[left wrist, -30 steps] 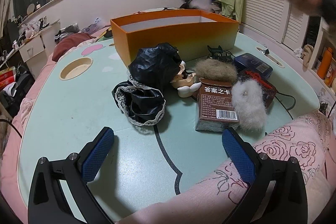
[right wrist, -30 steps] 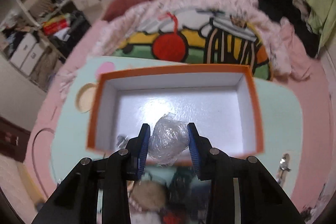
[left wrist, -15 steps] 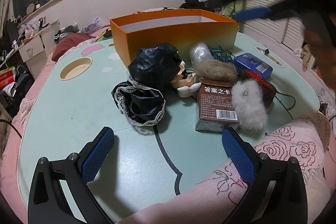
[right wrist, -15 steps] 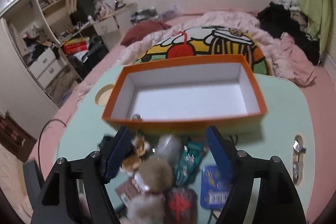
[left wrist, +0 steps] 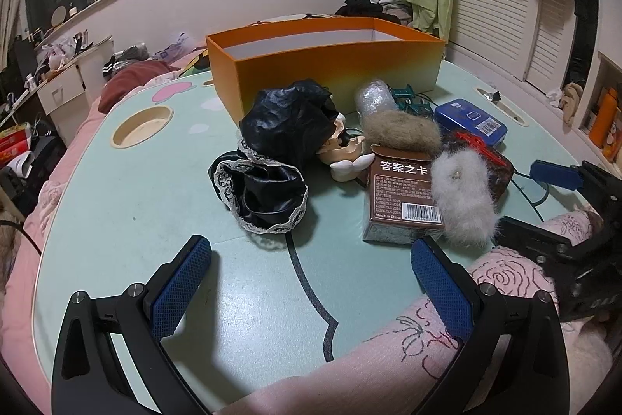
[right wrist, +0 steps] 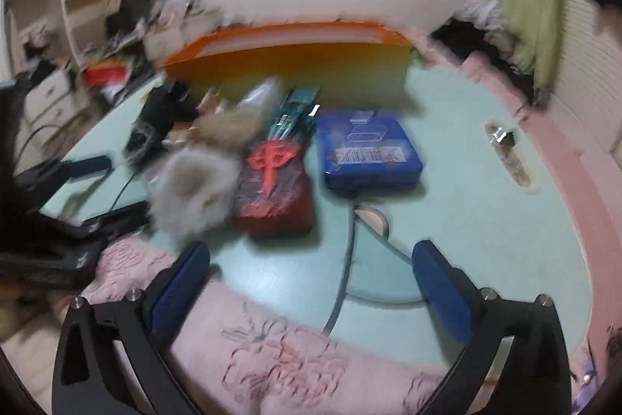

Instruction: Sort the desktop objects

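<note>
Clutter sits bunched at the middle of the mint-green table, just in front of the orange box that stands toward the far edge with its white inside bare as far as can be seen. Nearest that box lies a clear crumpled wrap ball, on the table and touching the box's front wall. Just before it are a brown fur pompom, a teal item and a blue tin toward the right edge. A black lace-trimmed cloth lies on the left of the pile, with a small pale figurine tucked against it. A brown card box stands nearer the front edge, a grey fur pompom leaning on its right side, and a red patterned packet behind that.

Left gripper hangs over the front edge, its blue pads wide apart with only bare table between them. Right gripper is at the right front corner, over a pink flowered blanket; its jaws are opening, with nothing between them. Its view is motion-blurred, yet shows the red packet, blue tin and grey pompom just ahead.
</note>
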